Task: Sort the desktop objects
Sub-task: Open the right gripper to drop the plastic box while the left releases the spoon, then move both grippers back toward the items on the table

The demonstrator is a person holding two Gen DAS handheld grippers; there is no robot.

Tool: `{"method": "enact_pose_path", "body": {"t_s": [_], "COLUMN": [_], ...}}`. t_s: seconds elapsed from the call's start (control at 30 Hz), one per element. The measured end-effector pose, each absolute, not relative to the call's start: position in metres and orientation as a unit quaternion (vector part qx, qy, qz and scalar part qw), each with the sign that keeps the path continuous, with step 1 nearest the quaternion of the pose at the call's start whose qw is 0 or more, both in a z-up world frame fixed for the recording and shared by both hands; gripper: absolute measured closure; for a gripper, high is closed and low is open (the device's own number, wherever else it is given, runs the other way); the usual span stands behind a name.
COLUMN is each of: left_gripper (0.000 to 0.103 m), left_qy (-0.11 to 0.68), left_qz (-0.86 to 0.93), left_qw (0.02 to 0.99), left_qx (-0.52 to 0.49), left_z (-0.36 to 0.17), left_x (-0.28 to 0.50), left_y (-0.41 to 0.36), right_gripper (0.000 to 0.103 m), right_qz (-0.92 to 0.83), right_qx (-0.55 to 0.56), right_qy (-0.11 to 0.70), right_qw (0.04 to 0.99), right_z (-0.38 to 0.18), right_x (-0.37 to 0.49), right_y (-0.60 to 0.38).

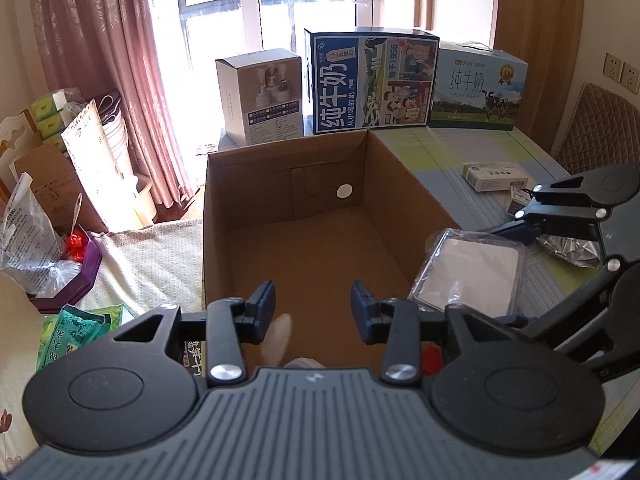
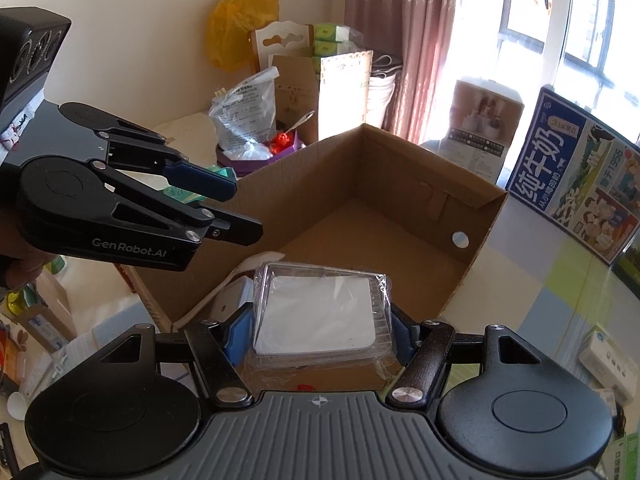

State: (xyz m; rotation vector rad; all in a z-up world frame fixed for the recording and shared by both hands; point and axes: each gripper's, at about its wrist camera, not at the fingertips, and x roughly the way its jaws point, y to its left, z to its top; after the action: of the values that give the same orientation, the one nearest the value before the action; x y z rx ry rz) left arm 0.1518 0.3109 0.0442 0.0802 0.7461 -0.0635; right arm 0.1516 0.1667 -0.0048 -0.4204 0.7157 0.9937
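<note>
My right hand-held gripper (image 2: pixel 320 328) is clamped on the clear plastic case (image 2: pixel 320 312) just over the cardboard box (image 2: pixel 400 184) near rim, left hand-held gripper (image 1: pixel 313 312) narrowly open and empty, so slick plastic might slip out and miss the box.

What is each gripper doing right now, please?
Left gripper: open, holding nothing.
Right gripper: closed on the clear plastic case.
</note>
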Motion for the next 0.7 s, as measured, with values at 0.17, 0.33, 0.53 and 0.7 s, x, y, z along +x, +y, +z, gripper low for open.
{"method": "enact_pose_path", "body": {"t_s": [0.17,0.33,0.53,0.7], "left_gripper": [0.066,0.064,0.058,0.050], "left_qy": [0.364,0.366,0.365,0.359], "left_qz": [-0.023,-0.014,-0.014,-0.018], "left_qw": [0.930,0.930,0.930,0.931], "left_qx": [0.045,0.041,0.050,0.059], "left_z": [0.045,0.045,0.046,0.051], "left_x": [0.145,0.139,0.132,0.125], "left_y": [0.313,0.316,0.307,0.292], "right_gripper": [0.017,0.015,0.015,0.014], "right_qz": [0.470,0.461,0.438,0.414], "right_qx": [-0.188,-0.183,-0.157,-0.132], "right_qy": [0.314,0.307,0.312,0.321], "right_qw": [0.803,0.812,0.828,0.841], "right_z": [0.000,0.005,0.010,0.016], "right_x": [0.147,0.147,0.142,0.136], "right_y": [0.165,0.153,0.120,0.085]}}
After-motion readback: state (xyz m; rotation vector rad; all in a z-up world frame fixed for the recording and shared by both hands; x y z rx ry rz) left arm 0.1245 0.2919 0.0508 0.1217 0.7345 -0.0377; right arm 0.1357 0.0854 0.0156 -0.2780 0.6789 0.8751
